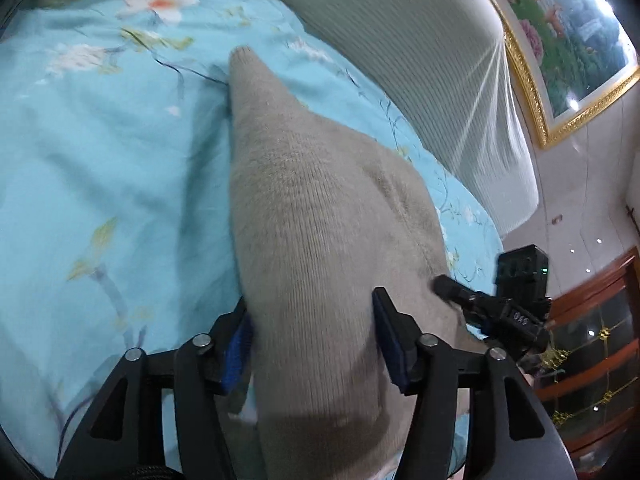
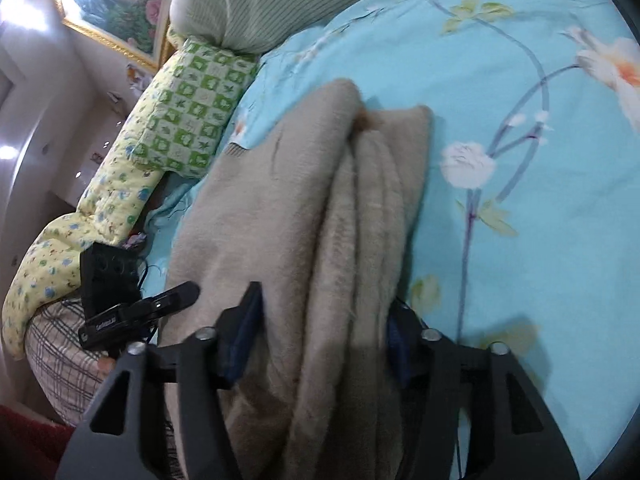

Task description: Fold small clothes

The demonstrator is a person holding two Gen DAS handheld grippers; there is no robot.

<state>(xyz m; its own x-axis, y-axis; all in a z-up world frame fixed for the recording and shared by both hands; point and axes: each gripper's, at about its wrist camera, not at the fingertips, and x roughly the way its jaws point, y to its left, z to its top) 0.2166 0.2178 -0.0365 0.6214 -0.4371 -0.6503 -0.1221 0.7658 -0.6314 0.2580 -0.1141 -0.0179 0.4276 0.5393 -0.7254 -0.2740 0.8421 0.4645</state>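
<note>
A beige knitted garment (image 1: pixel 316 216) lies over a light blue floral bedsheet (image 1: pixel 100 152). In the left wrist view it runs from between my left gripper's (image 1: pixel 312 332) fingers out to a narrow far end. The left jaws press the fabric from both sides. In the right wrist view the same garment (image 2: pixel 304 208) is bunched in several folds and runs between my right gripper's (image 2: pixel 324 328) fingers, which clamp it. The other gripper shows at the edge of each view, my right one in the left wrist view (image 1: pixel 496 304) and my left one in the right wrist view (image 2: pixel 132 304).
A white ribbed pillow (image 1: pixel 420 60) lies along the bed's far side. A green checked pillow (image 2: pixel 196 108) and a yellow patterned quilt (image 2: pixel 80 224) sit at the bed's left edge. A gold-framed painting (image 1: pixel 568 40) hangs on the wall; a wooden cabinet (image 1: pixel 592 344) stands nearby.
</note>
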